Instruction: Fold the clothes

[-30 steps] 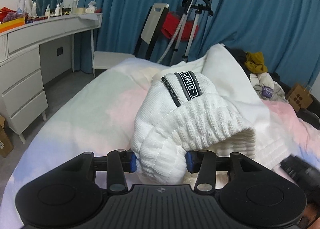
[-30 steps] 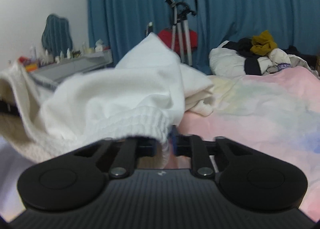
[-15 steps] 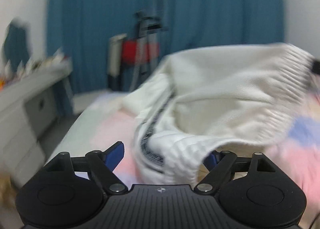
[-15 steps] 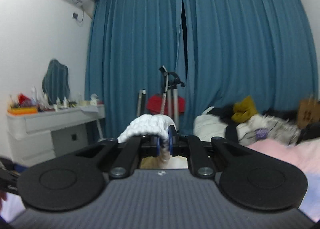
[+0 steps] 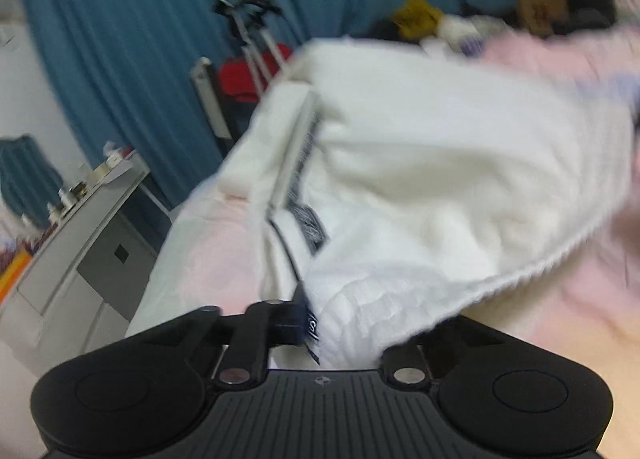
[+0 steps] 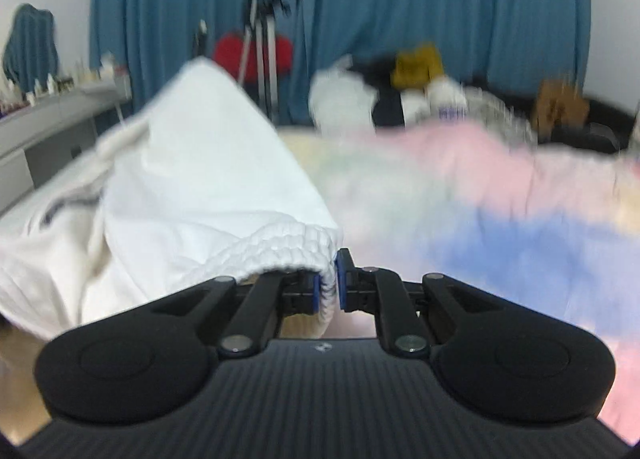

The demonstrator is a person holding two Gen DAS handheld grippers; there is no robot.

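A white knitted sweater [image 5: 460,179] with a dark lettered neck band lies bunched over the pastel bed [image 5: 200,259]. My left gripper [image 5: 344,331] is shut on the sweater's ribbed edge; its right finger is hidden under the cloth. In the right wrist view the sweater [image 6: 200,195] spreads to the left, and my right gripper [image 6: 328,291] is shut on its gathered ribbed hem. Both views are motion blurred.
A grey dresser [image 5: 80,243] with bottles stands left of the bed. Blue curtains [image 6: 400,19], a tripod and chair with red cloth [image 6: 256,51] are behind. A pile of clothes [image 6: 400,91] lies at the far end of the bed [image 6: 500,199].
Both grippers swung the sweater up and brought it back down over the bed. The left jaws opened half a second ago and have closed on the ribbed edge again.
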